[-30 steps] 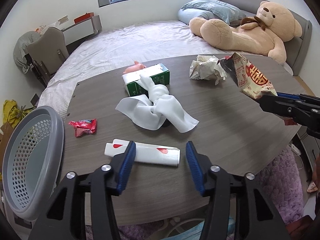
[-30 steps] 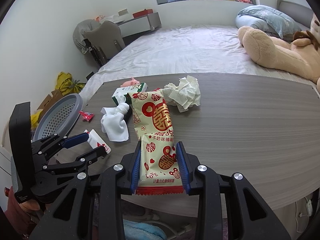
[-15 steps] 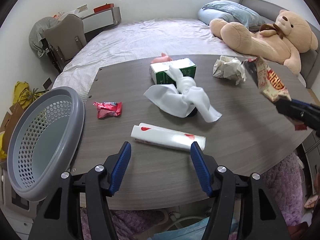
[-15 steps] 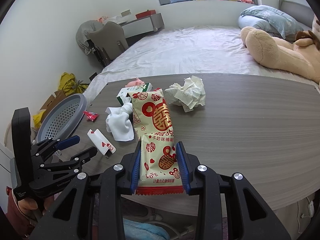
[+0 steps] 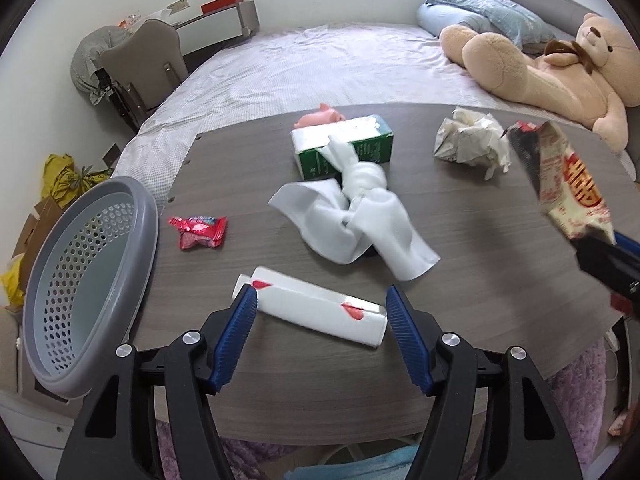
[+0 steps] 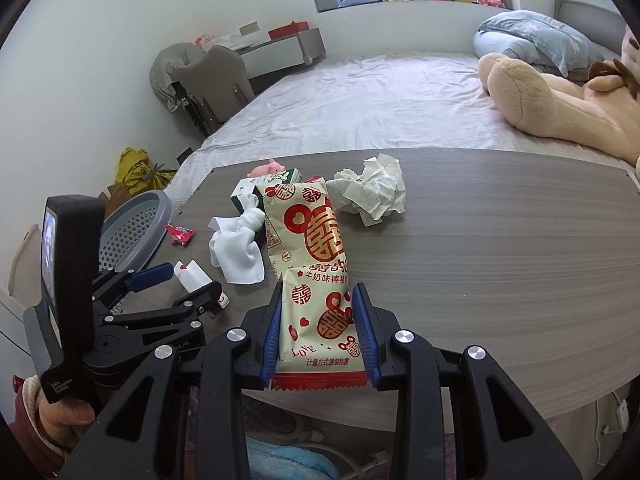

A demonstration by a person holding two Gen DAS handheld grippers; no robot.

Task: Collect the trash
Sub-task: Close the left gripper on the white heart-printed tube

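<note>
While one wrapper (image 6: 318,280) hangs clamped, five scraps tabled

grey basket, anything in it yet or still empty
Empty as far as can be seen: the grey basket shows only its bare perforated inside in the left wrist view; its near side is hidden.

Colours on the grey wood-grain table (image 5: 500,280)

Cream snack wrapper (image 6: 316,272) with red-and-gold characters; white packet (image 5: 320,310) with red hearts; shiny red candy wrapper (image 5: 199,232); green-and-white carton (image 5: 344,150); grey perforated basket (image 5: 80,280); blue gripper pads (image 5: 236,328).
</note>
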